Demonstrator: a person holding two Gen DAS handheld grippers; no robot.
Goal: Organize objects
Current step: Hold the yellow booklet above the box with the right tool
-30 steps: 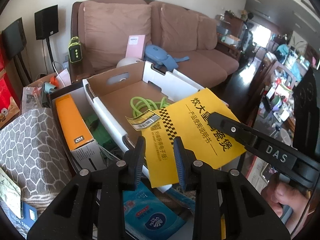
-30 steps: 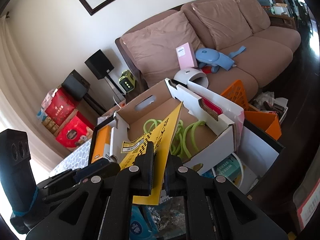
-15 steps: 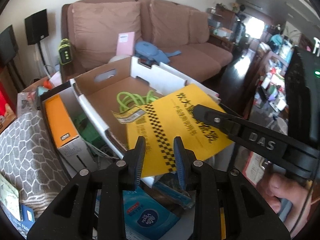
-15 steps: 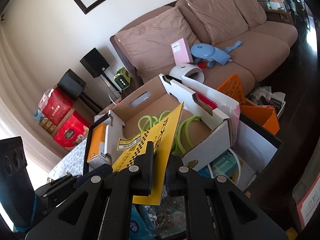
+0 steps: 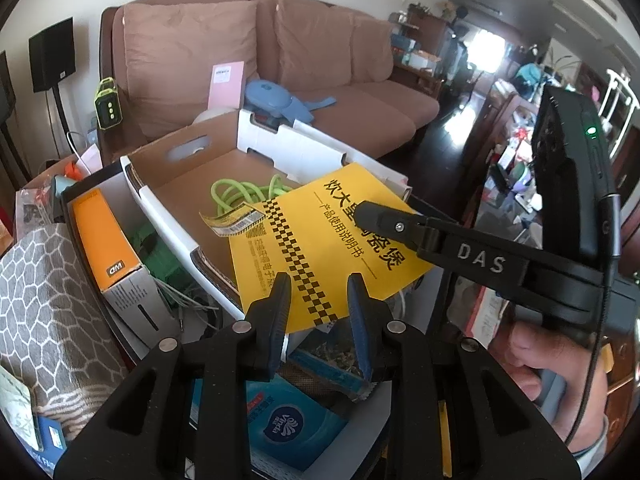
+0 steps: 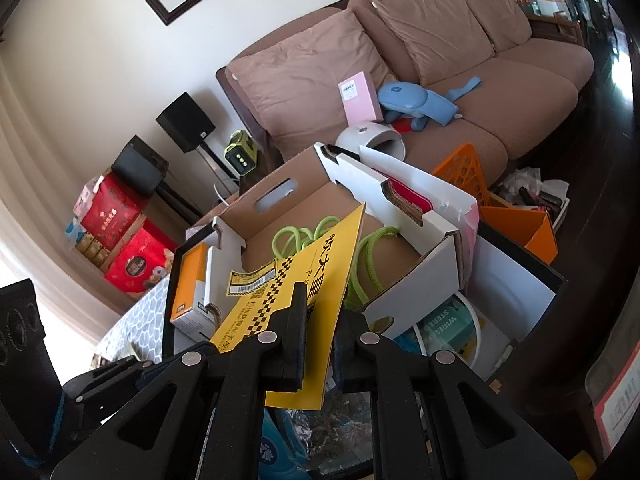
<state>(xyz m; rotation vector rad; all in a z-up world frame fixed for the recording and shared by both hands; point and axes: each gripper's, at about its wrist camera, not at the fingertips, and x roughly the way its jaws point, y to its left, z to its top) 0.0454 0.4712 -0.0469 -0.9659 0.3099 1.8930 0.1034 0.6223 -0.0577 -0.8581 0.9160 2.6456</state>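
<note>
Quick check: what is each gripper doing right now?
Left gripper: open, holding nothing.
Right gripper: shut on the yellow booklet over the cardboard box.

Left wrist view: taken close above the left claw [image 5: 316, 300], angled down over the cardboard box [image 5: 224, 168] toward the sofa [image 5: 320, 64]. Right wrist view: taken from behind the right claw [image 6: 320, 320], tilted, facing the same sofa [image 6: 440, 60]. Shared by both: box [image 6: 304, 208], yellow booklet [image 5: 320, 240] [image 6: 304, 280], green cable [image 5: 236, 196].
</note>
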